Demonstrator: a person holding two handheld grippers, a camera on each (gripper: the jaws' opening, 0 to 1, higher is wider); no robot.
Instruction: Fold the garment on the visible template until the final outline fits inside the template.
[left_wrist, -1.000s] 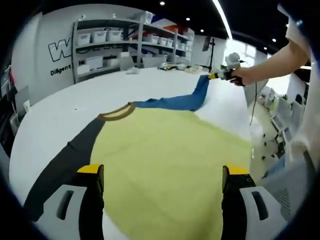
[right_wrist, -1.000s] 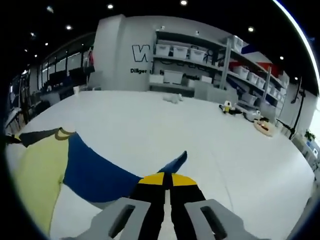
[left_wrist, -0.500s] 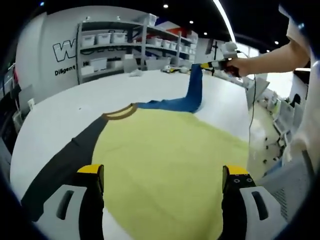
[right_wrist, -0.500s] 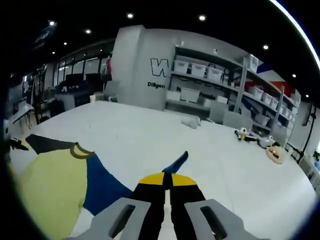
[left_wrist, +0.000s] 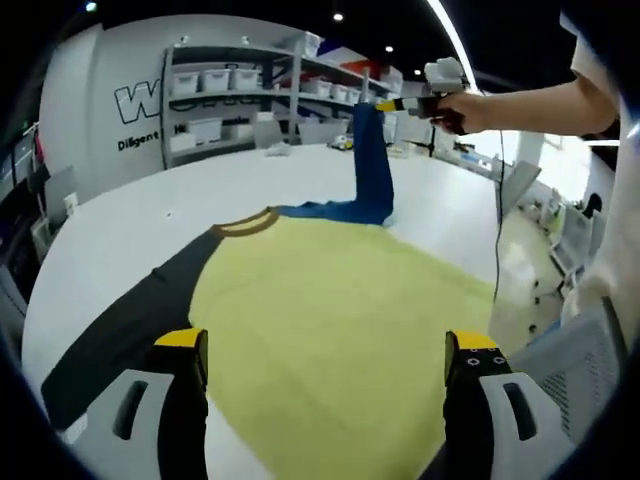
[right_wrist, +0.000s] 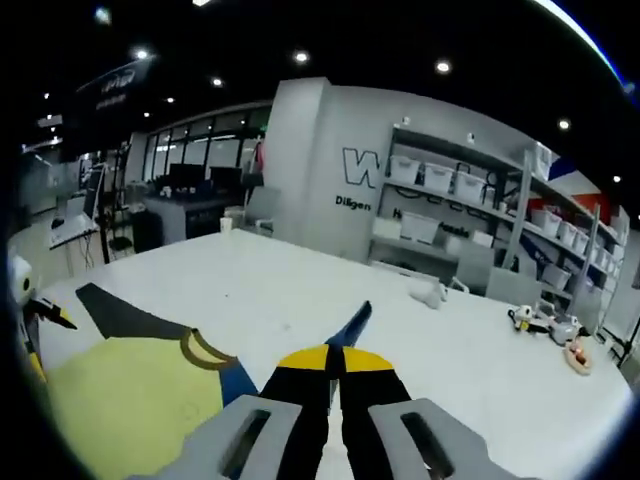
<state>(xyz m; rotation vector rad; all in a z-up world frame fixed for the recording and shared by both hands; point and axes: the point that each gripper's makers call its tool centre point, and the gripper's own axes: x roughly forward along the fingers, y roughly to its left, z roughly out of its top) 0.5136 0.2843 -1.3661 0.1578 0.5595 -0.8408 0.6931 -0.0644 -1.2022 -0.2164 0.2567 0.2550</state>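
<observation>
A shirt with a yellow body (left_wrist: 330, 320), a dark grey sleeve (left_wrist: 120, 325) and a blue sleeve (left_wrist: 368, 160) lies on the white table (left_wrist: 150, 205). My left gripper (left_wrist: 326, 340) hovers open just above the yellow body's near part, holding nothing. A person's hand holds my right gripper (left_wrist: 385, 104) high at the back right, and the blue sleeve hangs straight down from it. In the right gripper view my right gripper (right_wrist: 335, 362) is shut on the blue sleeve's end (right_wrist: 350, 325), with the yellow body (right_wrist: 130, 405), the brown collar (right_wrist: 205, 350) and the dark sleeve (right_wrist: 120, 315) below.
Shelves with white bins (left_wrist: 235, 85) line the back wall. Small objects (right_wrist: 545, 325) sit on the far side of the table. The person's arm (left_wrist: 540, 100) reaches in from the right. Desks and chairs (right_wrist: 90, 215) stand beyond the table's left side.
My right gripper has risen and swung in over the table, so the blue sleeve now stands almost upright off the table. The left gripper has stayed put and open.
</observation>
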